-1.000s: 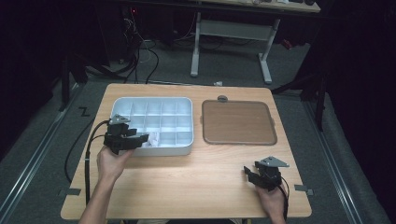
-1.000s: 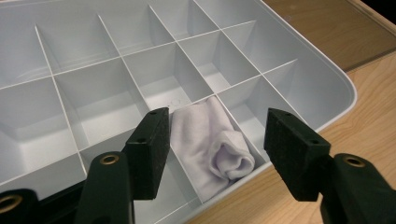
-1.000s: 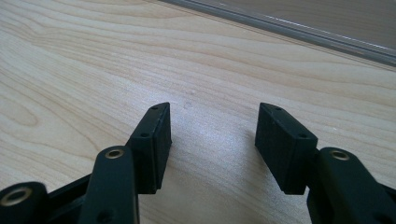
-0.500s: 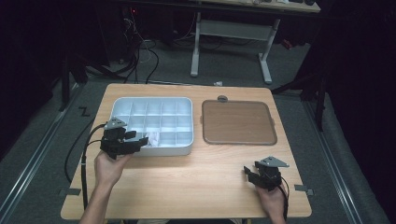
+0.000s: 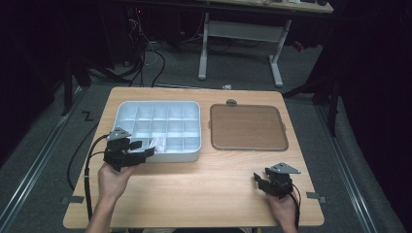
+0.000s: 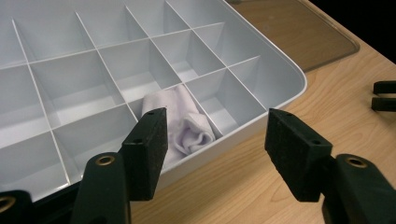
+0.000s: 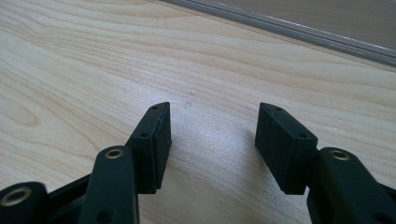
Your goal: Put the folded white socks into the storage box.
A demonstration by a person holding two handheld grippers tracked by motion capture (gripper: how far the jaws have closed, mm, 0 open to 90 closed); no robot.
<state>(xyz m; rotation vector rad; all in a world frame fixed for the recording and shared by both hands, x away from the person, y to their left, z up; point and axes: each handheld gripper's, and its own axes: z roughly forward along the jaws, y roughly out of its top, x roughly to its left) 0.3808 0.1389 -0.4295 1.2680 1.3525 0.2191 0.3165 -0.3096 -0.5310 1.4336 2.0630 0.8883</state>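
Your wooden table (image 5: pixel 194 194) carries two big pieces side by side: a pale grey plastic tray (image 5: pixel 160 104) cut into square compartments by thin upright walls, and to its right a flat brown lid (image 5: pixel 248 127) with rounded corners and a clear rim. Both lie square to the table edges.

The thing you are working on is the small white cloth (image 6: pixel 184 123), a soft, rumpled roll of knit fabric. It lies in a compartment of the tray's near row, the second one in from the near right corner. Its long axis runs from the tray's near wall back toward the inner divider, and the rolled, folded end points at the near wall, toward you. In the high view the cloth (image 5: pixel 158 143) shows as a white patch just inside the tray's near rim.

Your left gripper (image 6: pixel 215 140) hovers over the near edge of the tray with its jaws spread wide and nothing pressed between the pads. The cloth sits just beyond and between the two black, matte, blocky pads, nearer the left one, with no pad touching it. In the high view the left gripper (image 5: pixel 145 153) points right along the tray's near rim.

Your right gripper (image 7: pixel 212 133) rests low over bare wood near the table's front right, well apart from the cloth, jaws spread and empty.
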